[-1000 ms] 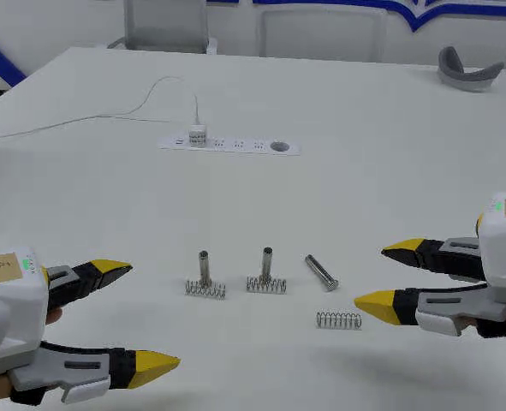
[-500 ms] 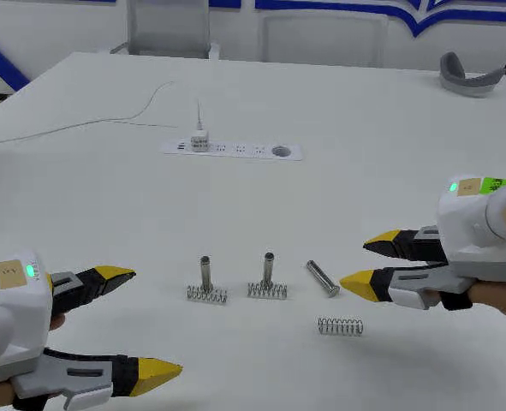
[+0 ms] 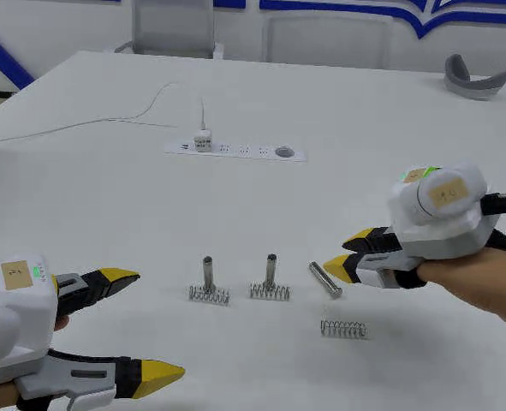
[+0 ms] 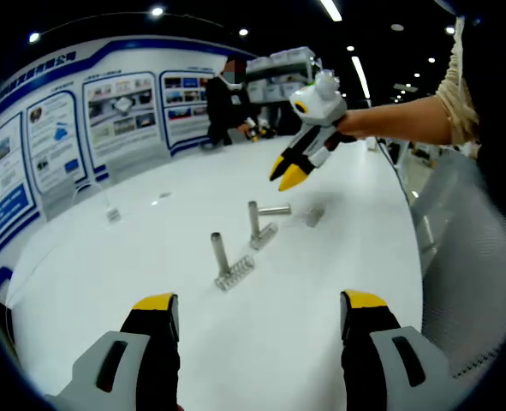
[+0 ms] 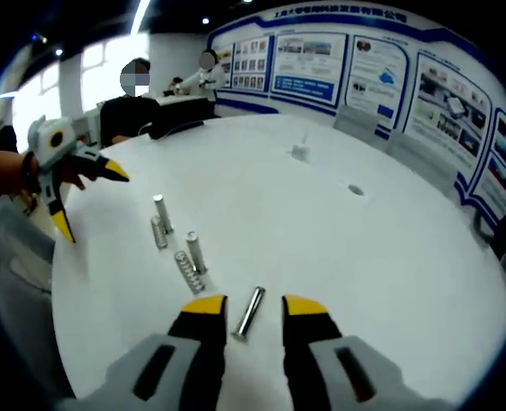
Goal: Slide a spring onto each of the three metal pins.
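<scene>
Three short silver metal pins sit near the middle of the white table (image 3: 81,197): the left pin (image 3: 208,270) and the middle pin (image 3: 270,267) stand upright, and the right pin (image 3: 324,279) lies flat. Three small coiled wire springs lie on their sides, none on a pin. The left spring (image 3: 208,295) rests against the foot of the left pin and the middle spring (image 3: 269,293) against the foot of the middle pin. The right spring (image 3: 343,329) lies alone, nearer than the right pin. Of two yellow-tipped grippers, the left gripper (image 3: 158,324), at the near left, has its jaws wide apart and holds nothing. The right gripper (image 3: 336,253), just right of the right pin, has its jaws a little apart, the pin lying unclamped before the gap. A tan sticker (image 3: 16,274) on the left gripper and a second tan sticker (image 3: 446,193) on the right carry writing too small to read. One white power strip (image 3: 229,149) lies farther off, one white plug (image 3: 203,140) in it.
</scene>
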Demonstrator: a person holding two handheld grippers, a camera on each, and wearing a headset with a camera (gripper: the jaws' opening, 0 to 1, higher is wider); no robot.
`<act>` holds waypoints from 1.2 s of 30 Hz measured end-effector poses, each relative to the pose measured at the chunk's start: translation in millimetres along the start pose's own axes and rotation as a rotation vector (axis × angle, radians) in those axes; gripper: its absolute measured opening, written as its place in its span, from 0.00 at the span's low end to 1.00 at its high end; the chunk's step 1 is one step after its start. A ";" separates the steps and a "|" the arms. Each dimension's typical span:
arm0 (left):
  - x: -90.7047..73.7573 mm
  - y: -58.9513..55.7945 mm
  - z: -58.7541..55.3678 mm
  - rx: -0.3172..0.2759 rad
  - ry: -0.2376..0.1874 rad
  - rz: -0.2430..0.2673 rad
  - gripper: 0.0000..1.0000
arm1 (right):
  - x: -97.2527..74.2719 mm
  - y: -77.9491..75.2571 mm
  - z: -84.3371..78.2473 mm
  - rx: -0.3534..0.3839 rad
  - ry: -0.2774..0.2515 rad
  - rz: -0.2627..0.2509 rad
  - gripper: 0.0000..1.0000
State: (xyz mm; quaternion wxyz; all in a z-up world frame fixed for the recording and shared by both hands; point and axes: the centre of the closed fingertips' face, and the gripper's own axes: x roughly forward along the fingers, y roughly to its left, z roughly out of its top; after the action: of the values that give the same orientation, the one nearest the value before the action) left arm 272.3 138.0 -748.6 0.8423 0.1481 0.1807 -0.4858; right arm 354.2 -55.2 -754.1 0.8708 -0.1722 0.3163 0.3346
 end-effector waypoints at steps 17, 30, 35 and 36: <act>0.6 -0.9 -2.2 -0.010 -0.003 -0.001 0.77 | 37.9 -2.0 -11.1 0.076 0.137 -0.030 0.17; 1.6 -2.8 -3.5 -0.017 -0.001 -0.005 0.76 | 51.1 -5.2 -22.1 0.145 0.216 -0.046 0.13; 2.5 -2.5 -3.1 -0.019 -0.002 -0.005 0.76 | 52.5 -5.3 -22.9 0.151 0.238 -0.045 0.11; 2.6 -2.5 -3.2 -0.019 -0.002 -0.005 0.76 | 52.3 -5.1 -22.7 0.151 0.242 -0.046 0.11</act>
State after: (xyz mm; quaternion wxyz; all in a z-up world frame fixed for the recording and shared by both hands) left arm 270.7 136.2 -752.8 0.8426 0.1391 0.1849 -0.4863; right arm 377.9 -45.7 -805.3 0.8441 -0.1524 0.4394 0.2667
